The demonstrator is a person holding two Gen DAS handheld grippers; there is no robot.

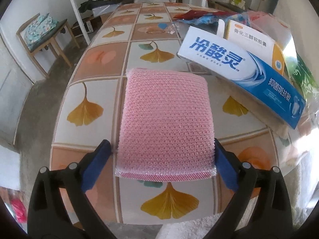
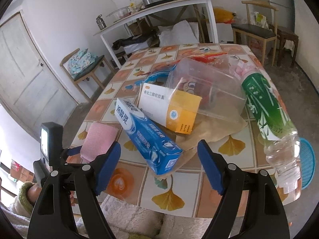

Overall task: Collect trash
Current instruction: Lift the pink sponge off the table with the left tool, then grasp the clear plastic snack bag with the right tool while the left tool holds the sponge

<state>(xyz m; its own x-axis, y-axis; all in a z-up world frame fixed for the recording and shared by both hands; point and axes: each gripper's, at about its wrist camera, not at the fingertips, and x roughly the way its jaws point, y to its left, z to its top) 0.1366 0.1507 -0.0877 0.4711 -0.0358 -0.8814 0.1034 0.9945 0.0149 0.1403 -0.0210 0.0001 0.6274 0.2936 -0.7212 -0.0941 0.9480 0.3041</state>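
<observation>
Left wrist view shows a pink rectangular mesh scouring sponge (image 1: pixel 166 122) lying between the two blue pads of the left gripper (image 1: pixel 164 159), and it reaches forward well past the fingertips. Both pads press on the near end of the sponge, one on each long side, so the jaws are closed on it and stand apart only by the width of the sponge. The sponge is above the table with the ginkgo-leaf tile pattern (image 1: pixel 93 79); if it is lifted free of the table I cannot tell. To the right of the sponge lies a long blue and white cardboard toothpaste box (image 1: pixel 239 70), and behind it a white and yellow cardboard medicine box (image 1: pixel 257 39). In the right wrist view the right gripper (image 2: pixel 159 159) has its jaws wide open and holds nothing. The near end of the toothpaste box (image 2: pixel 149 133) lies ahead of the gap between the pads, closer to the left pad. The pink sponge (image 2: pixel 99 139) is seen at the far left, in the left gripper (image 2: pixel 83 155). The medicine box (image 2: pixel 169 107) leans partly inside a clear plastic container (image 2: pixel 209 83) lying on its side. At the right edge of the table lies a clear plastic bottle with a green label (image 2: pixel 269 115), and beside it, off the table edge, a blue plastic basket (image 2: pixel 308 163).
</observation>
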